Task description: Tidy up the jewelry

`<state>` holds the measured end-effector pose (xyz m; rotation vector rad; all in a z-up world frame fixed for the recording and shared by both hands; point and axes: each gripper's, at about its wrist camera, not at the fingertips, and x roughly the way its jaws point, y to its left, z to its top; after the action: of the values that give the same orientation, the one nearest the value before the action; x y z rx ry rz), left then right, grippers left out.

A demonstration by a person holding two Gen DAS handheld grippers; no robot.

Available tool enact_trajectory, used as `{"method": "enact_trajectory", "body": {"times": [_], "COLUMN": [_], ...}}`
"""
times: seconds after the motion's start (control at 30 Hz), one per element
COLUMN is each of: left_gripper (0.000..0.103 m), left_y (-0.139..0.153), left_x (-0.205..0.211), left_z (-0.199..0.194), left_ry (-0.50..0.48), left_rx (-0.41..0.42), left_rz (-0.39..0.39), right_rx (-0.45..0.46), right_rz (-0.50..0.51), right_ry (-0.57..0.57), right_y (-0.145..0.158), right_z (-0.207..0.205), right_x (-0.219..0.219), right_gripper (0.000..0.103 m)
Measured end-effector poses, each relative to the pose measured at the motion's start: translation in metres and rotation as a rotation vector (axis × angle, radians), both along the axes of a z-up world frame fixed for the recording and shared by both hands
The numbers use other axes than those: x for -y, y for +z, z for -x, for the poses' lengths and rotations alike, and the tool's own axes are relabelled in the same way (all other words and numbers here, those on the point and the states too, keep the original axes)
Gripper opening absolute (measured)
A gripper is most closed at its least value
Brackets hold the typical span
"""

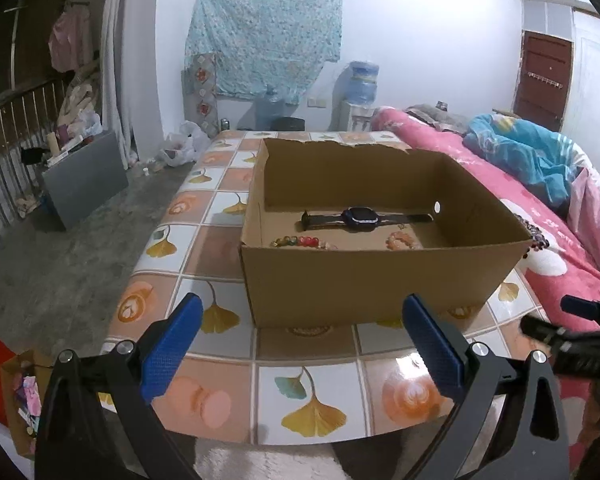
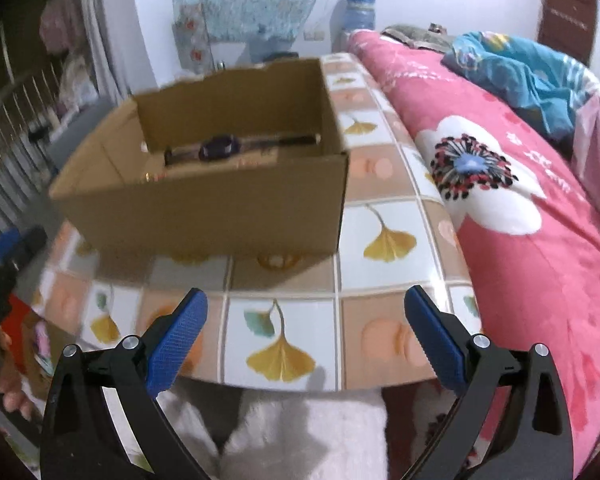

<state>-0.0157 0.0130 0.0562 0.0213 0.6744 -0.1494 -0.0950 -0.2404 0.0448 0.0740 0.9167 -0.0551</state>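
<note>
Through my left wrist view, I am holding my left hand-held gripper (image 1: 302, 344) wide open and empty over the near edge of the counter (image 1: 204, 208), facing the cardboard box (image 1: 376, 280). Inside it the watch (image 1: 358, 218) is lying across the far floor, with the beaded bracelets (image 1: 300, 241) nearer the front wall. Through my right wrist view, which is blurring, my right hand-held gripper (image 2: 306, 340) is also gaping with nothing between its pads. I am judging everything already boxed, so I should be checking the counter for strays, keeping both clear of the box walls.
</note>
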Motion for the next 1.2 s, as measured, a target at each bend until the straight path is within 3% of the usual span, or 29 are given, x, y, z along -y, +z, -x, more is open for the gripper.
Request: {"method": "enact_trajectory", "body": {"times": [0.1, 0.23, 0.3, 0.67, 1.2], "left_gripper": [0.098, 0.098, 0.098, 0.098, 0.098], "left_y": [-0.002, -0.003, -0.003, -0.010, -0.015], "left_x": [0.011, 0.027, 0.032, 0.038, 0.037], "left_z": [0.000, 0.003, 0.003, -0.004, -0.007], "left_ry": [-0.012, -0.013, -0.013, 0.025, 0.036], "left_rx": [-0.048, -0.044, -0.051, -0.135, -0.157], "left_rz": [-0.046, -0.162, -0.176, -0.147, -0.152], "right_rx": [0.000, 0.016, 0.008, -0.017, -0.028], "right_rz": [0.036, 0.060, 0.056, 0.022, 0.010], "right_ry": [0.016, 0.024, 0.031, 0.047, 0.057], "right_y": [-0.003, 0.000, 0.000, -0.002, -0.002], "right_z": [0.003, 0.008, 0.007, 0.001, -0.001], "right_x": [-0.008, -0.017, -0.022, -0.032, -0.034], "right_gripper": [0.095, 0.095, 0.095, 0.095, 0.095]}}
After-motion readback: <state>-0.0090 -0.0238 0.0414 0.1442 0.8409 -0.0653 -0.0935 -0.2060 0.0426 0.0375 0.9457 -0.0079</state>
